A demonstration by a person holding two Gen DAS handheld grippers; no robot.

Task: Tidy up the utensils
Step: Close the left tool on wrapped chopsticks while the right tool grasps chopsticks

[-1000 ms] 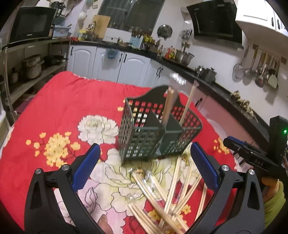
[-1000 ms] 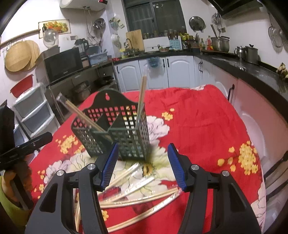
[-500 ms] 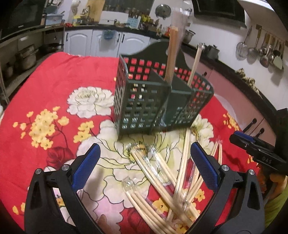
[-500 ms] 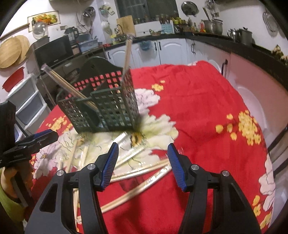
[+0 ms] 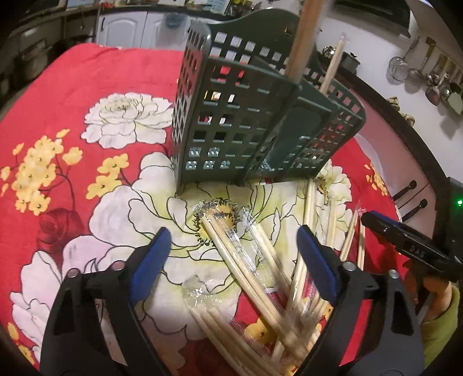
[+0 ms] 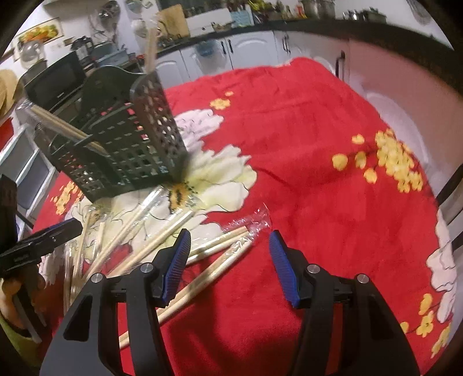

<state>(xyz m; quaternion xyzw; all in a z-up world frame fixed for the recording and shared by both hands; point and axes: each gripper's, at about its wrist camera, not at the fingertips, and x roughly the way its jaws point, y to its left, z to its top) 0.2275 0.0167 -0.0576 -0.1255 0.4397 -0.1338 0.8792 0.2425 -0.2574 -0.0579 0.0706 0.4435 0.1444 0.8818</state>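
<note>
On the left of the left wrist view, the red floral tablecloth [image 5: 86,95] lay bare. Right of it stood the dark green slotted utensil holder [image 5: 237,121], upright on the cloth, with a few chopsticks [image 5: 301,49] leaning out of its compartments; their tops ran out of the frame, and which compartment each stood in was hard to tell through the slots. Below it the left gripper [image 5: 233,260] hung over the loose pile of wrapped chopsticks [image 5: 246,277], its jaws closing with several sticks lying between the blue pads but not pressed by them. The near end of that pile was smeared by blur and partly hidden behind the gripper's frame, so the sticks could not be counted. At the far right a hand in a green sleeve [image 5: 437,321] carried the other tool, cut off by the edge. In the right wrist view the holder stood at upper left, the pile below it, and the right gripper [image 6: 230,264] was about half open over bare cloth, gripping nothing; the wrapped ends [image 6: 249,225] of two or three sticks lay just beyond its left pad. The kitchen counter [image 6: 289,26] behind was blurred.
</note>
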